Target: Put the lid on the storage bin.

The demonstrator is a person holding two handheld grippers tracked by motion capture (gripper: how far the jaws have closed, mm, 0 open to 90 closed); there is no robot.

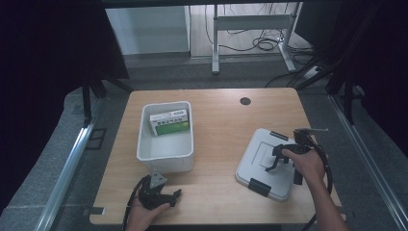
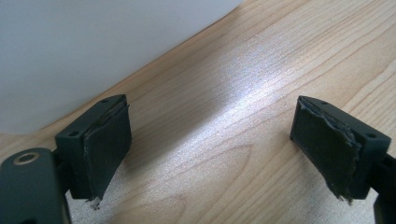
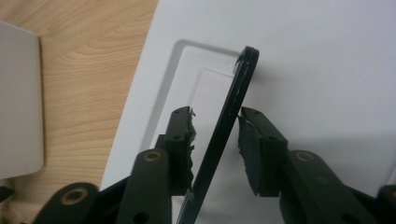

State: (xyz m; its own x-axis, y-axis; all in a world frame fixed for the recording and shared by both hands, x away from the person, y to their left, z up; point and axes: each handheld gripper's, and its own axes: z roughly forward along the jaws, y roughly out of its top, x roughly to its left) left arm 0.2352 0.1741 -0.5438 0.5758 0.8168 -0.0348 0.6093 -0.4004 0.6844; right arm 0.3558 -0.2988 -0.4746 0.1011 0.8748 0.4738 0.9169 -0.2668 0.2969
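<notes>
With the lid's raised handle standing lengthwise between my right gripper's half-closed jaws, pads not yet pressing, my left gripper idles agape by the bin.

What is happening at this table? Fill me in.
A person works with a tool in each hand. The right tool is over the grey lid, its jaws straddling the lid's black handle with gaps on both sides. The left tool rests open on the table beside the white bin, which holds a green box.
</notes>
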